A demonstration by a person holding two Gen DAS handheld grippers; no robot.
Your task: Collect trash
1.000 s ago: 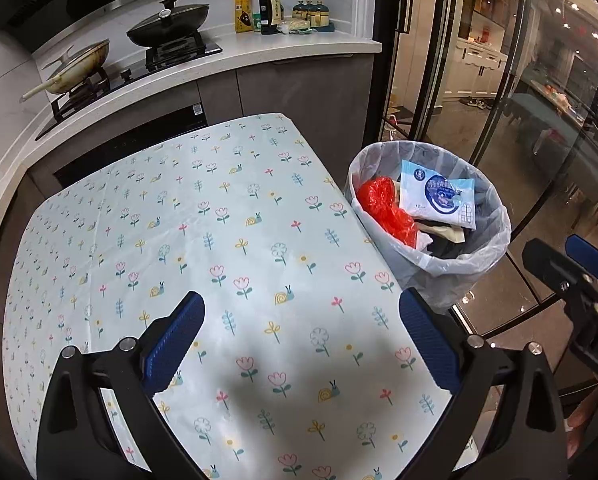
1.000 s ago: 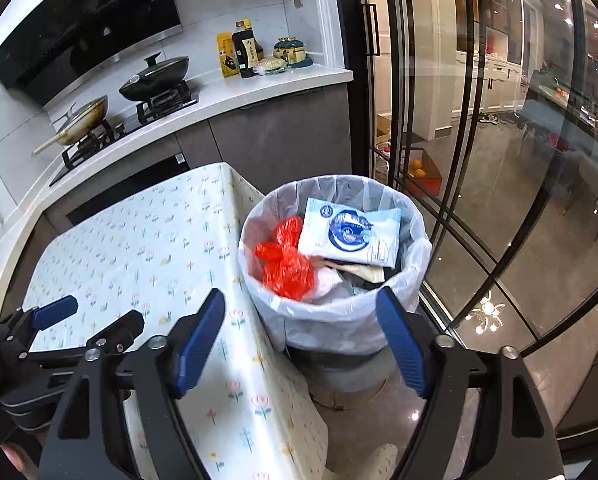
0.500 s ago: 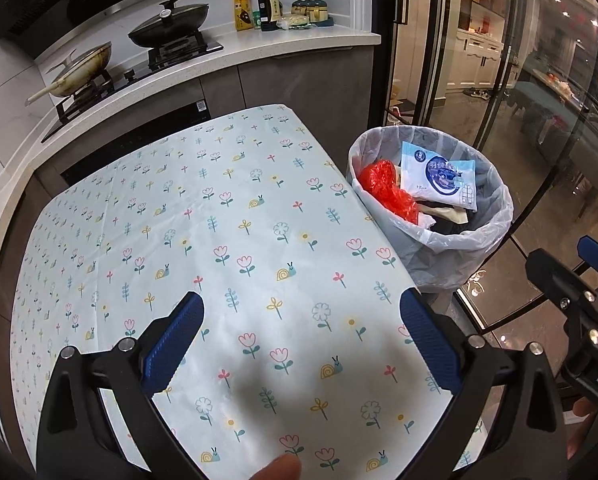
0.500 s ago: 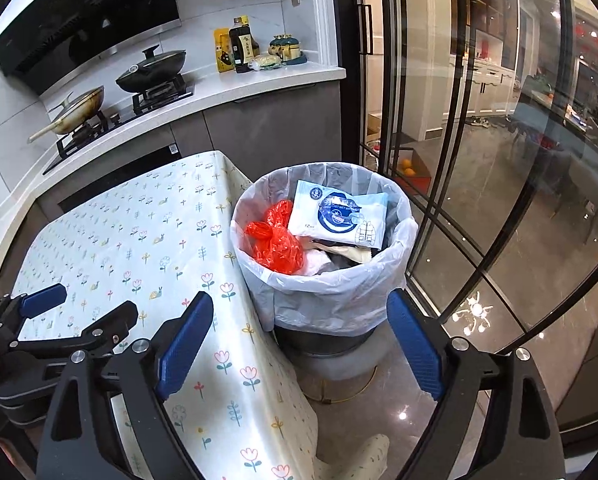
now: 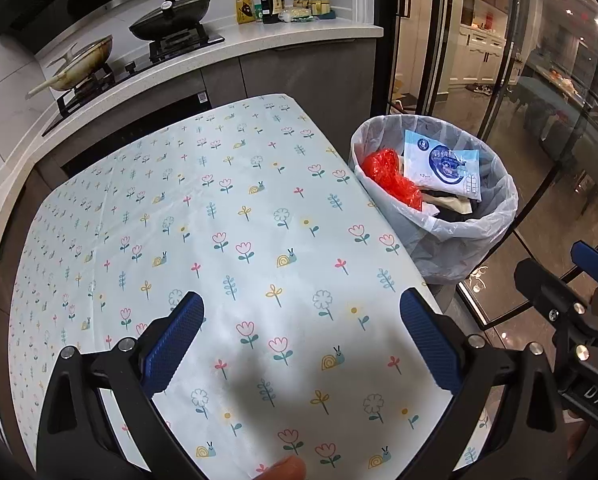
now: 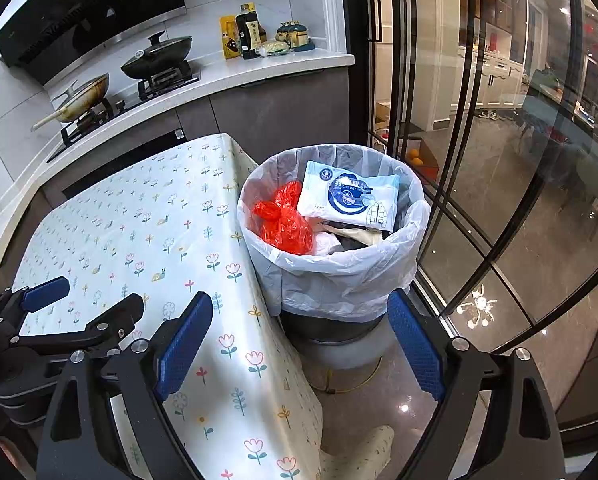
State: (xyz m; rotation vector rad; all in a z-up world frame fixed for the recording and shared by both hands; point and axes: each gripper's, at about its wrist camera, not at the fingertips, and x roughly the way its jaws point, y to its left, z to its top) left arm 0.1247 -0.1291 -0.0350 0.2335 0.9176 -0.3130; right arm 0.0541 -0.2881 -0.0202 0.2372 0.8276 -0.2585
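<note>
L gripper point(image 5: 301, 338): jaws wide apart, nothing btwn, over floral-cloth surface point(image 5: 219, 208) | R gripper point(image 6: 299, 346): jaws wide apart, empty, at surface edge facing bin | trash bin point(image 6: 339, 280): clear liner, on floor just beside surface | in bin: red plastic bag point(image 6: 285, 220), wet-wipes pack point(image 6: 349, 200) on top

Left wrist view: mounted on the left hand-held gripper point(image 5: 301, 336), angled downward over the flower-printed tablecloth worktop point(image 5: 203, 216), close above it. Right wrist view: mounted on the right hand-held gripper point(image 6: 299, 344), angled downward past the worktop's edge, near the round bin lined with a translucent white bag point(image 6: 339, 276). Shared: worktop, bin, grey kitchen counter with gas hob point(image 5: 167, 44), glass sliding doors point(image 6: 479, 140).
</note>
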